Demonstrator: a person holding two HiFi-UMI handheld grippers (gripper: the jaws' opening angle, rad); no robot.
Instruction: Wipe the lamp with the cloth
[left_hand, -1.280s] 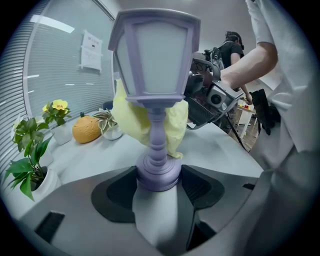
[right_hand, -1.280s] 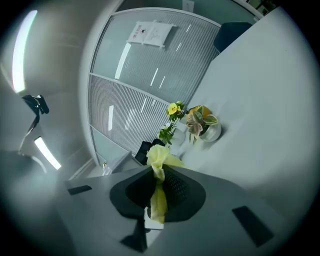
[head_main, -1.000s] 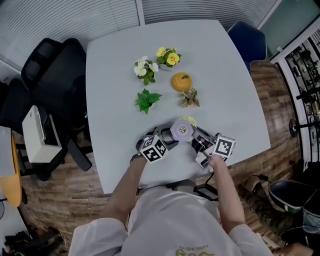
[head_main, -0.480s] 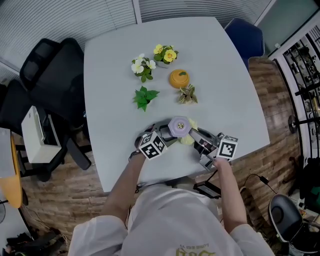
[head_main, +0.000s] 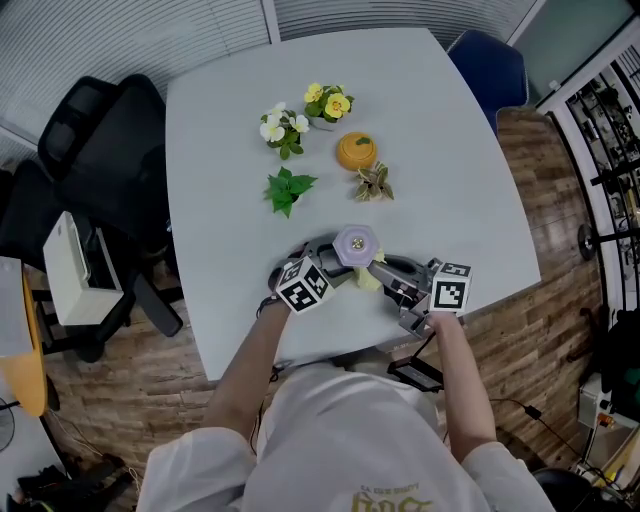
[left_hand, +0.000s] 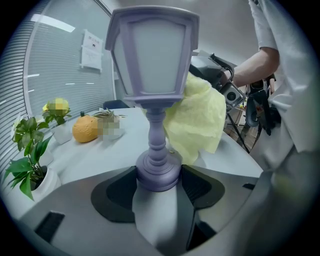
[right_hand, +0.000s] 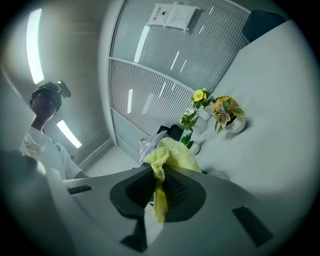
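A lilac lantern-shaped lamp (left_hand: 152, 60) stands upright near the table's front edge, seen from above as a hexagonal top (head_main: 355, 245). My left gripper (left_hand: 159, 186) is shut on its round base. A pale yellow cloth (left_hand: 197, 122) hangs against the lamp's right side, below the shade. My right gripper (right_hand: 159, 192) is shut on that cloth (right_hand: 170, 152), with a strip hanging between the jaws. In the head view the cloth (head_main: 368, 276) peeks out between lamp and right gripper (head_main: 395, 285), and the left gripper (head_main: 325, 272) sits at the lamp's left.
On the grey table (head_main: 220, 150) behind the lamp stand a green plant (head_main: 288, 190), a white-flowered pot (head_main: 274, 131), a yellow-flowered pot (head_main: 328, 103), an orange ornament (head_main: 357, 152) and a small striped plant (head_main: 374, 184). A black chair (head_main: 95, 150) is at the left, a blue chair (head_main: 488, 68) far right.
The cloth has shifted from behind the lamp's top to its right side, lower down. My right gripper has swung slightly toward the table's front edge. The lamp stays held.
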